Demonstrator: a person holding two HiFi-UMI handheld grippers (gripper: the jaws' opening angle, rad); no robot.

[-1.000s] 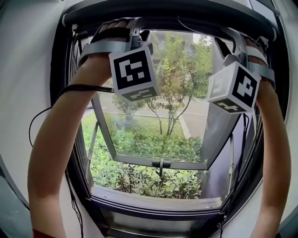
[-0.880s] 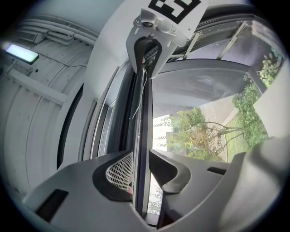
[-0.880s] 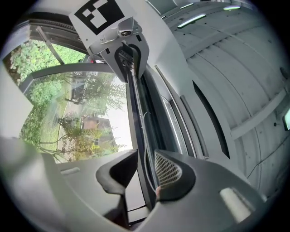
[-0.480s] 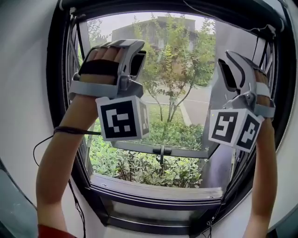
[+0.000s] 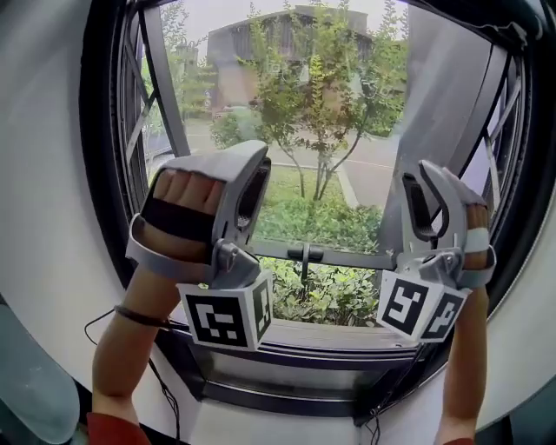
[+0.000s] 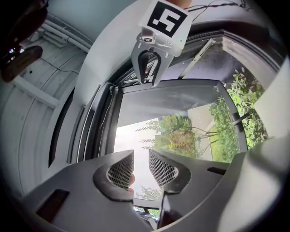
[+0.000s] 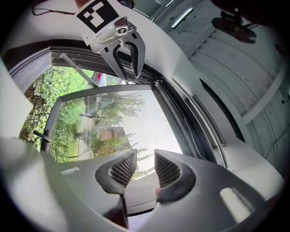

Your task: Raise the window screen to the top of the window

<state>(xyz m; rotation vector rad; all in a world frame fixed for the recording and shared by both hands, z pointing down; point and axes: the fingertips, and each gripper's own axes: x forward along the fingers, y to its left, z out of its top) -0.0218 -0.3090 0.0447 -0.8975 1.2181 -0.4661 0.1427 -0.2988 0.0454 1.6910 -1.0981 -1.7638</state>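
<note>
While two hands hold them in the lower half of the head view, the grey left gripper (image 5: 254, 178) and the grey right gripper (image 5: 415, 187) both have their jaws apart. Only open air lies between the mesh-patterned pads (image 6: 121, 170), and the right one's jaws have just been opening wider. Two white marker cubes hang under them, the left cube (image 5: 228, 319) and the right cube (image 5: 421, 311). Each bears black-and-white square patterns, the only print in sight.

Behind them comes one black window frame (image 5: 109, 174) with a grey sill (image 5: 330, 335). Farther out is one glass sash (image 5: 347, 256), swung outward, with one dark handle (image 5: 304, 254) on its lower rail. The window screen's dark bar (image 5: 508, 19) shows only at the head view's upper right edge. Beyond are green shrubs (image 5: 321, 295), a tree (image 5: 321, 96) and a building (image 5: 252, 39).

Each gripper view adds the other gripper at its top and a pale ribbed ceiling (image 6: 41, 90). Only the head view shows the forearms and the sill.
</note>
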